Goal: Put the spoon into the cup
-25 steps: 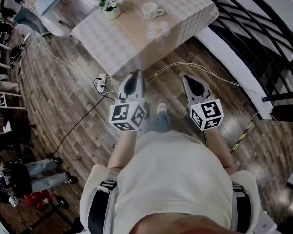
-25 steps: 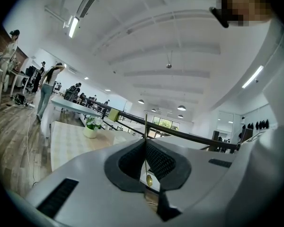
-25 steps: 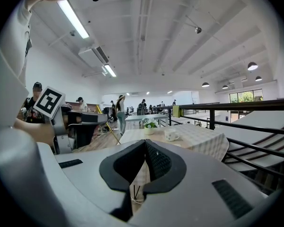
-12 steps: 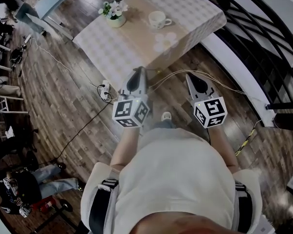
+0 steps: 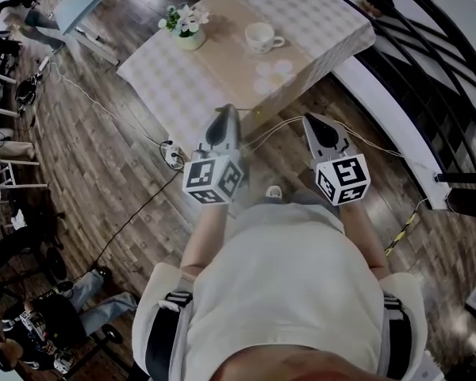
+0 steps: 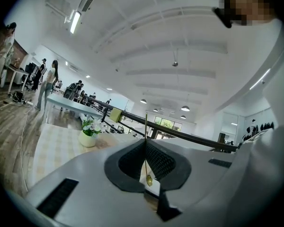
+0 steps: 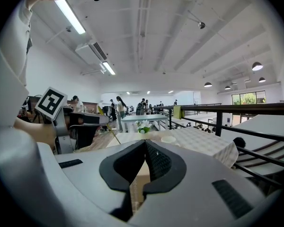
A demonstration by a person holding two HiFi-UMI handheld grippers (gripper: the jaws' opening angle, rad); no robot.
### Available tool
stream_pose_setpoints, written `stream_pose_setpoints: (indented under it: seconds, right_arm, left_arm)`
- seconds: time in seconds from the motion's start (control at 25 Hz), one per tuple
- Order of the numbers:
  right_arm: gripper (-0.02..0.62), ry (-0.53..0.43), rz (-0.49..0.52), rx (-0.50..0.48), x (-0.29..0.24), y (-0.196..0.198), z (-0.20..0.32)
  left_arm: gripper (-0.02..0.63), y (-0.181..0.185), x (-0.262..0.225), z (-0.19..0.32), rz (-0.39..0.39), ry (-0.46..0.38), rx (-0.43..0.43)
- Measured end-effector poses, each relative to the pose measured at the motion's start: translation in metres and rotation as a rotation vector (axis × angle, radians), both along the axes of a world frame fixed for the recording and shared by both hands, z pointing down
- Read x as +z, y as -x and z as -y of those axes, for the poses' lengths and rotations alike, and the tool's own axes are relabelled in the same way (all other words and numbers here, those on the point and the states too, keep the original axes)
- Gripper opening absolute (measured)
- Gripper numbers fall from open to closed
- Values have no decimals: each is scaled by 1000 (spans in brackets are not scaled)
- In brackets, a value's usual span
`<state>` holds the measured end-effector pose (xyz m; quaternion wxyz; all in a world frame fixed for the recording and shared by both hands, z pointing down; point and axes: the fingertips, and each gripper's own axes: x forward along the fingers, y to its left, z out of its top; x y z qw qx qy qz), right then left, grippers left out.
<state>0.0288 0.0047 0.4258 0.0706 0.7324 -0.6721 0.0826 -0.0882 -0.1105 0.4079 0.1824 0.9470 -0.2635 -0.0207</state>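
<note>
Left gripper (image 6: 146,143) clamped on spoon (image 6: 146,124), handle poking past tips. Right gripper (image 7: 145,144) closed, empty. Cup (image 5: 262,36) on table (image 5: 174,78) ahead.

Flower pot (image 5: 182,32) on checkered table (image 5: 163,70); power strip (image 5: 173,155) on floor.

The cup (image 5: 262,36) stands on open tabletop (image 5: 198,78), the flower pot (image 5: 185,30) well apart on its left.

White short-sleeved shirt (image 5: 278,292) with dark shoulder straps (image 5: 160,333); grey left gripper (image 5: 228,111) and right gripper (image 5: 310,121) carry black-and-white marker cubes (image 5: 213,181).
</note>
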Motion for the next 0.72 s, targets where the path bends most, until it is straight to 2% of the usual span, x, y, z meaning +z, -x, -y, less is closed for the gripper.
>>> stream_pose_setpoints:
  seconds: [0.32,0.72]
  right_arm:
    - [2,2,22,-32,2,-21,23]
    - [2,-4,-16,-162,-10,-73,86]
  left_arm:
    - [5,-21,-1,22,2,8,-25]
    - [5,-64,-3,69,-3,17,-122]
